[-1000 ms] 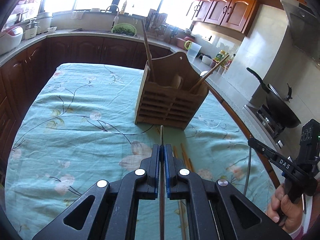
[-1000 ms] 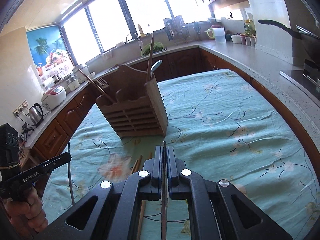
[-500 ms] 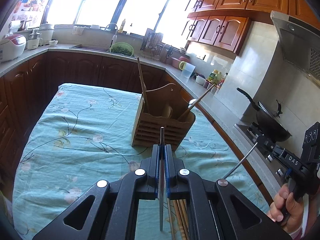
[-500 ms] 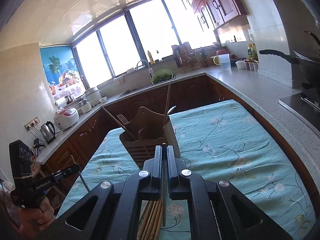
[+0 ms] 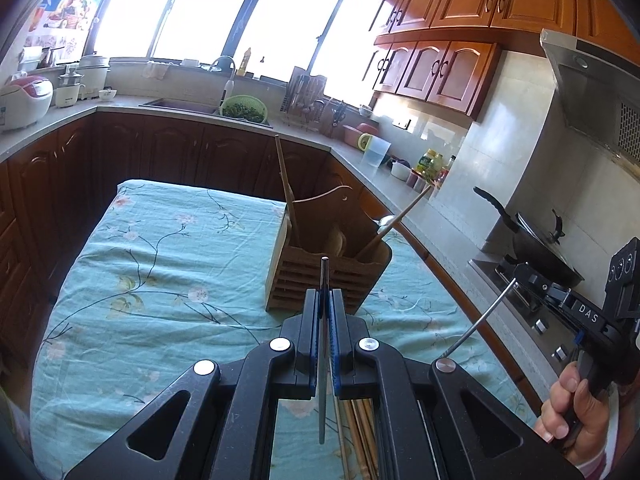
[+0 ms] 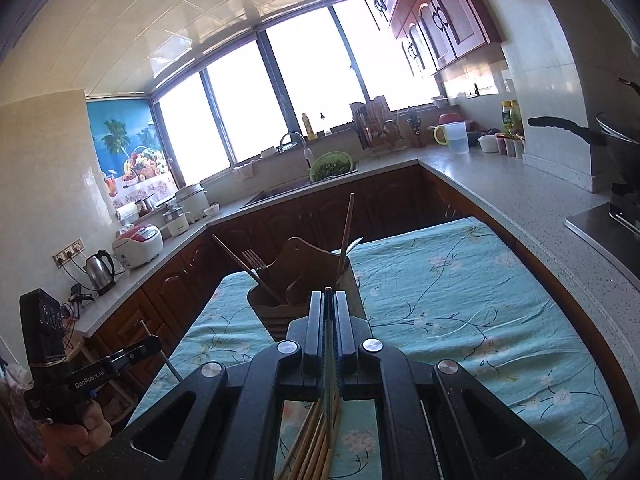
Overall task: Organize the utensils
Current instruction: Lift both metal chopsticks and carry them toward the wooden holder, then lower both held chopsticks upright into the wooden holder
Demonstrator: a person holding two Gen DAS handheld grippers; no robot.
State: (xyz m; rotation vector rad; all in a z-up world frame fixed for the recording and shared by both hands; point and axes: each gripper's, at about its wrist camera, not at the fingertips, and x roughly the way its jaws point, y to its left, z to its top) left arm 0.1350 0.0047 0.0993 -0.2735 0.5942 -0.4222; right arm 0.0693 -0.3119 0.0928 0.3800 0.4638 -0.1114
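compared with a second ago, both tongs are seen higher above the bench [image 5: 132, 264], and the wooden utensil holder [image 5: 320, 276] now sits lower in each view, so the lift is judged complete and the carry toward the holder is the step in hand. the left tongs [image 5: 325, 312] are clenched on a metal chopstick [image 5: 323, 280], its tip standing up just past the tips. the right tongs [image 6: 329, 312] are likewise clenched on a thin metal chopstick [image 6: 328, 291], seen in the left view as a rod slanting up and away. the holder stands straight ahead of both tongs and below their tips, well apart, with a wooden chopstick [image 5: 286, 188] and a fork [image 6: 253, 258] already stood in it. a bundle of wooden chopsticks [image 6: 312, 444] is left lying on the cloth directly beneath the tongs.
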